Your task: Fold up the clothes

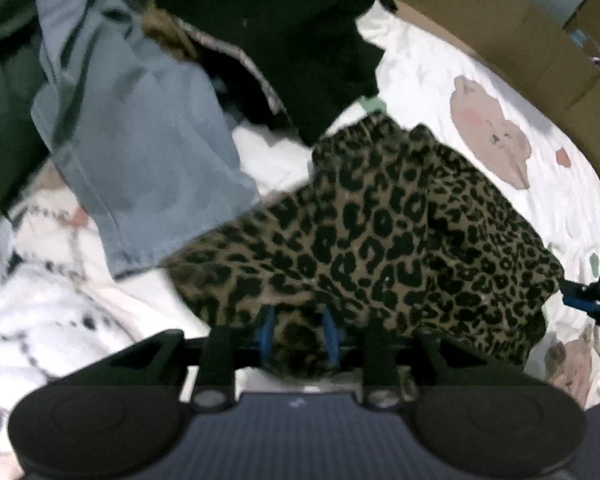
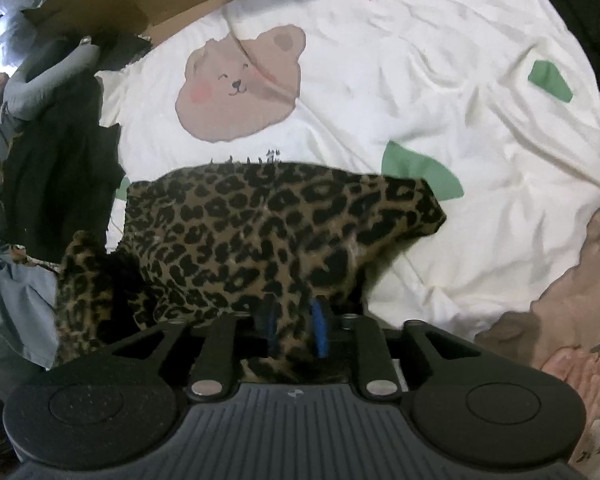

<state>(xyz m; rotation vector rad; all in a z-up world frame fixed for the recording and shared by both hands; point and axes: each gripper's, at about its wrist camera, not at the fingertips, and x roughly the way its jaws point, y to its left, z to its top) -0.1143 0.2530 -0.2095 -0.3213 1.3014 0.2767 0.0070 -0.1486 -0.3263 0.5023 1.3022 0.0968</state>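
**Both grippers pinch the leopard-print garment above the bear-print sheet**

Left wrist view: the left gripper (image 1: pixel 299 338) has its two blue fingers (image 1: pixel 267 334) drawn close, with a fold of the leopard-print garment (image 1: pixel 380 232) bunched between them, so the jaws pinch the cloth. The garment spreads ahead of the jaws and to their right. Ahead and to the left of the jaws lies a light blue denim piece (image 1: pixel 140 152), its hem touching the leopard cloth. Farther ahead sits a black garment (image 1: pixel 300 52), and a dark green one (image 1: pixel 4 92) fills the far left. Under it all is a white bear-print sheet (image 1: pixel 480 92), with brown cardboard (image 1: pixel 500 24) beyond it to the right. At the right edge, the blue tip of the right gripper (image 1: pixel 580 300) touches the garment's far corner.

Right wrist view: the right gripper (image 2: pixel 294 328) also grips the leopard-print garment (image 2: pixel 268 224); cloth fills the narrow gap between its blue fingers (image 2: pixel 319 330). The garment stretches ahead of the jaws and off to their left, where a loose flap droops. The bear-print sheet (image 2: pixel 380 80) lies ahead and to the right. Dark clothes (image 2: pixel 60 160) and the denim piece (image 2: pixel 16 292) lie heaped to the left.
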